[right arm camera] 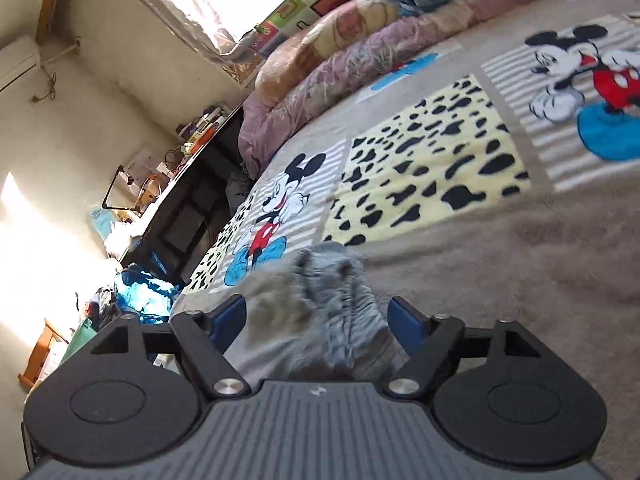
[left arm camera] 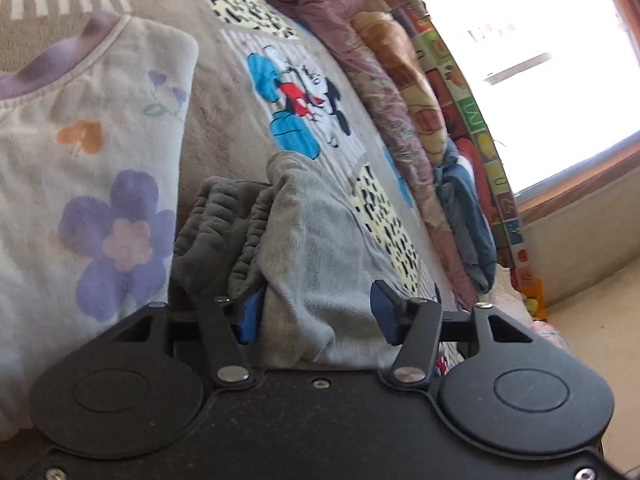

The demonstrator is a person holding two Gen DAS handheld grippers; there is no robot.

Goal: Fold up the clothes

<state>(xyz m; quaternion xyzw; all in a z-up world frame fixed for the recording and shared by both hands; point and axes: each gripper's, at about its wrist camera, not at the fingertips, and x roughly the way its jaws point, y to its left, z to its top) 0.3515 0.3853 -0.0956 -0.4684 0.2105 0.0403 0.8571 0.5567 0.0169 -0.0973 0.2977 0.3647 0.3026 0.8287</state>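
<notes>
Both grippers, left (left arm camera: 316,316) and right (right arm camera: 318,320), spread around grey garment (left arm camera: 304,248) on bed (cartoon blanket (right arm camera: 480,232)); matching, even grips would likely keep folds straight.

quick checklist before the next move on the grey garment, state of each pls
1. Left gripper open around the grey garment: ok.
2. Right gripper open with grey fabric between its fingers: ok.
3. Either gripper clamped on the cloth: not ok, both open.
4. Garment lying flat: not ok, bunched.
5. Floral garment clear of the grey one: cannot tell.
6. Blanket ahead free: ok.
</notes>
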